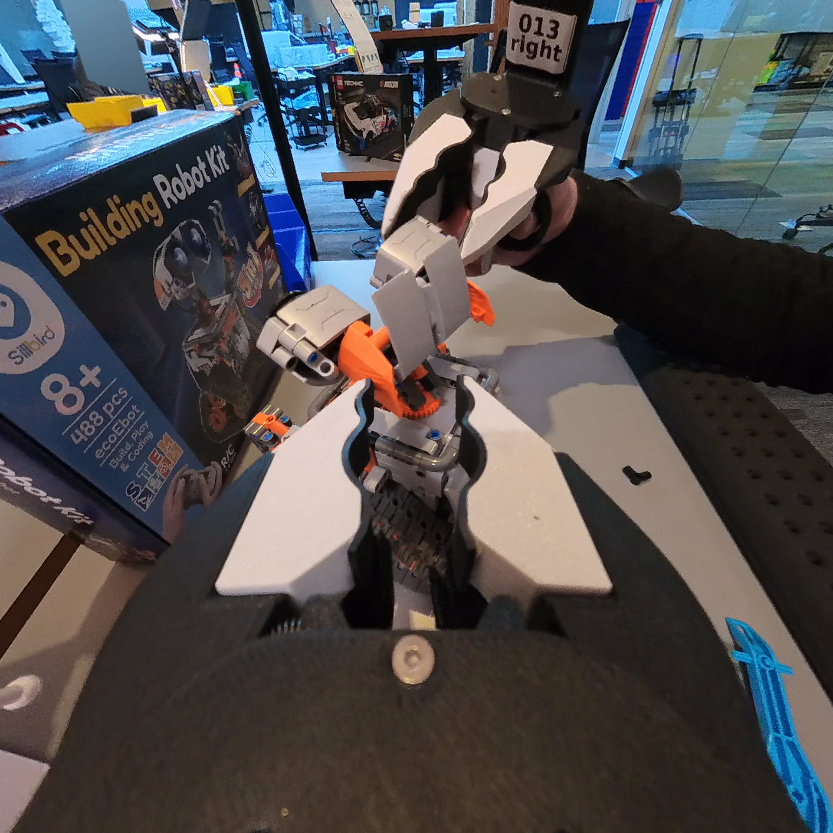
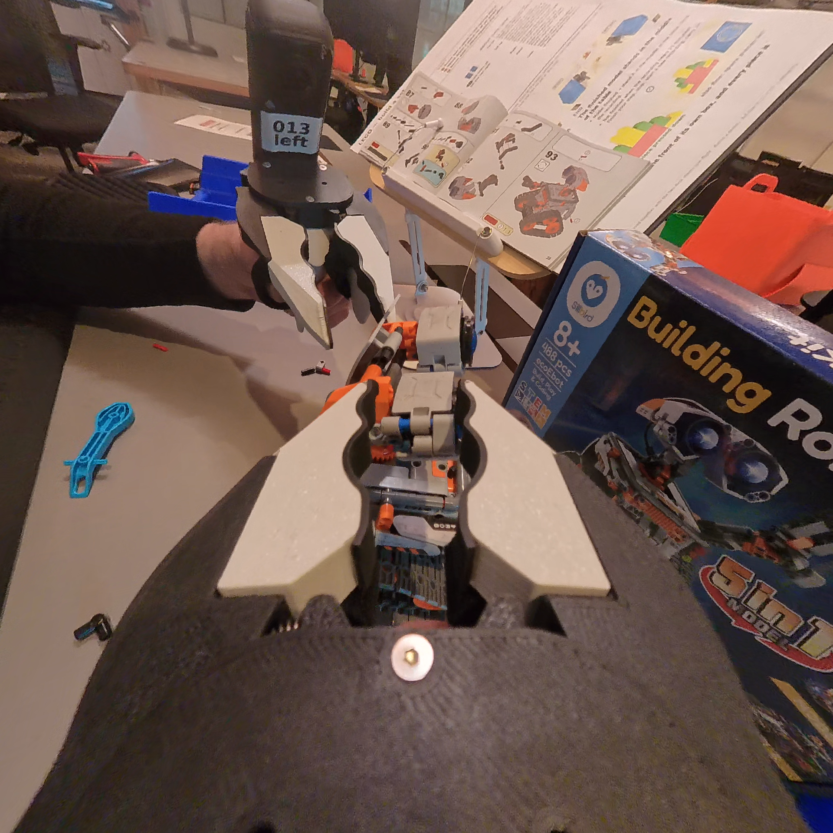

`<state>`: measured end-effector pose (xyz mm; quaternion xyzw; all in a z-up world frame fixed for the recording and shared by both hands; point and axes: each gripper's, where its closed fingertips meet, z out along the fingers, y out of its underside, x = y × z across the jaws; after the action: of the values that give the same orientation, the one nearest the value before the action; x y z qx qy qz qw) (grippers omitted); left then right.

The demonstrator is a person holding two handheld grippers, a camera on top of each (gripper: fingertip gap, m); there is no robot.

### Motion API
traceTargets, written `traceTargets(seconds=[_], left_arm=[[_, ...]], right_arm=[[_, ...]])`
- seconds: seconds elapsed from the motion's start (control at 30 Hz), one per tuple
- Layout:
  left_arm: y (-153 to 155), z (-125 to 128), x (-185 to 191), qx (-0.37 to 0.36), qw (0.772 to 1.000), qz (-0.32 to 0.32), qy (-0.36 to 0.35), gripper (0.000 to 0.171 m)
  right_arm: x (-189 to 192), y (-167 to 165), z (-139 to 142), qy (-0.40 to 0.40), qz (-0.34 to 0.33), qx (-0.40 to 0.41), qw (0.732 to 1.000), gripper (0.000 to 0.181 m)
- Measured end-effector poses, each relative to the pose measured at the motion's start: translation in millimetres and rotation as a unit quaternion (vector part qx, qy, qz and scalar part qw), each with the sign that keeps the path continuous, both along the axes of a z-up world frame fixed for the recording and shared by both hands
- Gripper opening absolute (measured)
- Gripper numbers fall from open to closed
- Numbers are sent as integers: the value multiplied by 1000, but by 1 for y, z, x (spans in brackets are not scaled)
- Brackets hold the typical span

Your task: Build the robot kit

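A grey and orange brick robot model (image 1: 405,455) stands on the white table (image 1: 563,360). My left gripper (image 1: 412,387) is shut on the model's body, with the neck and orange gear between its white fingertips. My right gripper (image 1: 426,247) comes in from above and is shut on one grey eye block of the head (image 1: 419,252). The second eye block (image 1: 311,329) hangs to the left. In the right wrist view my right gripper (image 2: 417,390) clamps the grey head block (image 2: 423,396), and the left gripper (image 2: 356,327) reaches in from the upper left beside the model.
A dark blue kit box (image 1: 135,293) stands close on the left; it also shows in the right wrist view (image 2: 676,405). An open instruction booklet (image 2: 518,171) rests on a stand behind. A blue tool (image 2: 97,446), a small black part (image 2: 92,626) and a red-tipped pin (image 2: 315,370) lie on the table. A black perforated mat (image 1: 743,473) borders it. One gripper's finger ends stand about 8 centimeters off the other's.
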<state>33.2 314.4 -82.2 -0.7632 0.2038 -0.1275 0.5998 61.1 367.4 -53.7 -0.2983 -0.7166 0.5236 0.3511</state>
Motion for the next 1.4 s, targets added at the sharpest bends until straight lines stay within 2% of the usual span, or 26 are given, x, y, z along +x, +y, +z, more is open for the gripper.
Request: traceTargets(seconds=[0.13,0.23,0.33,0.47,0.8,0.93,1.13,1.27,1.4], left_arm=[[2,0,-1,15,1000,17,-9,33],[1,2,2,30,999,29,-18,25],[1,2,3,38,998,41,-11,26],[0,1,1,31,998,41,-32,27],[-6,-14,2,14,999,34,-17,25],[-12,-2,-12,31,998,43,-20,27],[-25,9,-29,5,997,74,33,29],[-49,40,-46,-33,989,97,108,32],[-92,71,-67,-89,970,127,189,35]], right_arm=[[-2,-2,2,18,-9,-16,1000,37],[-7,-6,0,28,-16,-21,999,39],[-9,-8,2,33,-16,-42,998,36],[-14,-5,2,38,-33,-60,997,37],[-17,-7,3,36,-33,-79,996,37],[-17,-6,2,34,-30,-83,996,38],[-17,-5,3,33,-30,-95,995,44],[-17,-7,3,39,-27,-102,994,42],[-16,-5,3,40,-29,-107,993,43]])
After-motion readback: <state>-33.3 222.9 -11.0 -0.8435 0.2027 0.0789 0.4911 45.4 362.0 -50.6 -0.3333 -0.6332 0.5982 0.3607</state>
